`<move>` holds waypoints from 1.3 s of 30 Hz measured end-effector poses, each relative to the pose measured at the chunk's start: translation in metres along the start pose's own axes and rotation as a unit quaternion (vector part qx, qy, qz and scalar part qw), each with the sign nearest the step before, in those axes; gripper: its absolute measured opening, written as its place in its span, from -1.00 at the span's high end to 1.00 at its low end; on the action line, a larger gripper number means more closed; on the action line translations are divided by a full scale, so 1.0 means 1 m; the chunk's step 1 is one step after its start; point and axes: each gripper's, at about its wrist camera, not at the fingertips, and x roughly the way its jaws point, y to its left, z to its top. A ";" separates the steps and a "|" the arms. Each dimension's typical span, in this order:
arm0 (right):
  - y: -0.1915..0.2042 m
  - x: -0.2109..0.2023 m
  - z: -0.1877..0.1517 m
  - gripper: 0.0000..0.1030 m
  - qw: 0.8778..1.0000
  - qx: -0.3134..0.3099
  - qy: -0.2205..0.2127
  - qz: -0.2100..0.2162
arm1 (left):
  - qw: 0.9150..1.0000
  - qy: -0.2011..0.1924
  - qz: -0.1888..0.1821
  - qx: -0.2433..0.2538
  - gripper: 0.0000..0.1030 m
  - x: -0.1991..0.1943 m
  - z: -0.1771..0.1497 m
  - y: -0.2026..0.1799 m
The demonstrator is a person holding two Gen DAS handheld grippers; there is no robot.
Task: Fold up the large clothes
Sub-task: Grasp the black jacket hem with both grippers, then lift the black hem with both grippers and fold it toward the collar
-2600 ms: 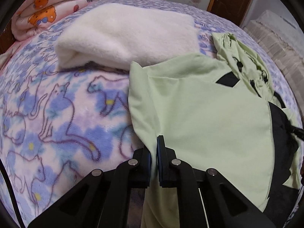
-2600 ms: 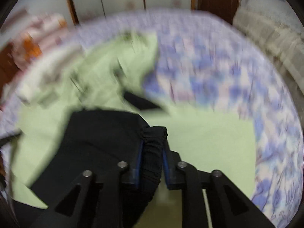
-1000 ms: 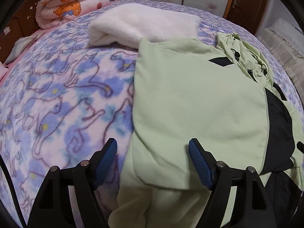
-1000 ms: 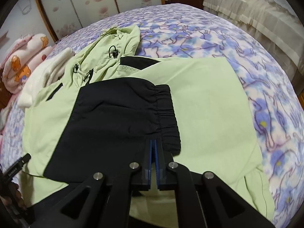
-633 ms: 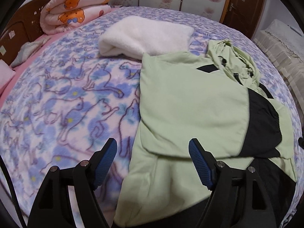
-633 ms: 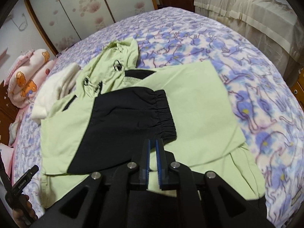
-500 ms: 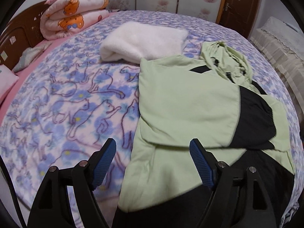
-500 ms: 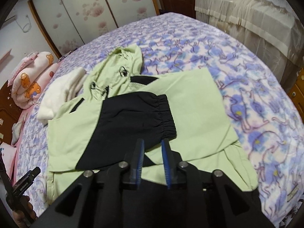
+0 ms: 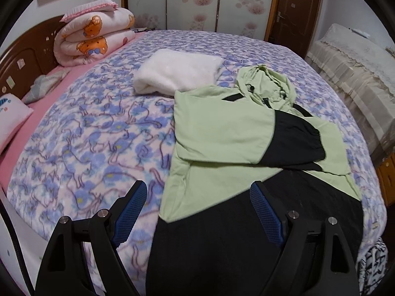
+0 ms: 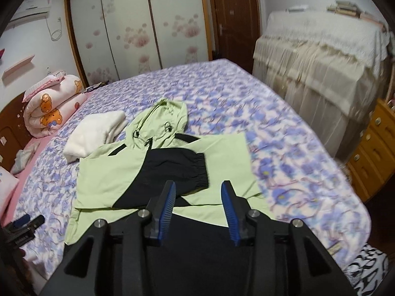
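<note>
Landmark: a light green hooded jacket with black sleeve ends and a black lower panel (image 9: 222, 133) (image 10: 108, 172) is laid flat on a bed covered by a purple and pink fleece blanket printed with cats (image 9: 98, 133) (image 10: 284, 148)
Jacket position: it is spread on the blanket near the foot edge of the bed, with the hood (image 9: 266, 83) (image 10: 160, 120) pointed away from both cameras and the black hem nearest them
Sleeve: one green sleeve is folded across the jacket's chest, and its black elastic cuff (image 9: 318, 143) (image 10: 201, 170) is seen resting on the green body
Left gripper (image 9: 197, 209): its blue-padded jaws are held wide apart with nothing between them, above the jacket's near left corner, not touching the cloth
Right gripper (image 10: 198, 204): its blue jaws are parted to a middling gap and grasp nothing, held over the black hem just short of the cuff
White fleece bundle (image 9: 177, 74) (image 10: 96, 133): a folded cream fleece is set beyond the jacket's shoulder, touching its far left corner
Rolled quilt (image 9: 96, 37) (image 10: 51, 106): a pink quilt with orange bears is stacked further beyond the jacket, by the wooden headboard (image 9: 22, 56)
Beyond the jacket's right side: a piece of furniture draped in beige lace cloth (image 9: 355, 74) (image 10: 316, 69) is seen apart from the bed
</note>
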 end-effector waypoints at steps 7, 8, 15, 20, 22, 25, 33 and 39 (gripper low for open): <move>-0.021 -0.017 -0.039 -0.08 0.999 -0.016 0.037 -0.030 | 0.999 0.026 -0.020 0.005 -0.64 -0.005 -0.038 0.001; -0.028 -0.014 -0.048 -0.08 0.998 -0.015 0.053 -0.031 | 0.999 0.035 -0.024 0.008 -0.64 -0.002 -0.046 0.002; -0.078 0.011 -0.092 -0.08 0.982 -0.021 0.189 -0.014 | 0.994 0.092 -0.041 0.032 -0.64 0.023 -0.103 0.028; -0.114 0.030 -0.090 -0.08 0.968 -0.054 0.246 -0.019 | 0.990 0.132 -0.050 0.004 -0.64 0.047 -0.130 0.059; -0.131 0.046 -0.094 -0.08 0.960 -0.057 0.273 -0.010 | 0.989 0.141 -0.048 -0.009 -0.64 0.057 -0.138 0.069; -0.151 0.071 -0.109 -0.08 0.949 -0.049 0.310 0.012 | 0.985 0.157 -0.060 -0.025 -0.64 0.071 -0.147 0.078; -0.164 0.105 -0.180 -0.08 0.927 -0.069 0.367 0.040 | 0.980 0.178 -0.087 -0.026 -0.64 0.089 -0.166 0.080; -0.160 0.096 -0.206 -0.09 0.935 -0.049 0.339 0.094 | 0.979 0.177 -0.099 -0.023 -0.68 0.093 -0.170 0.079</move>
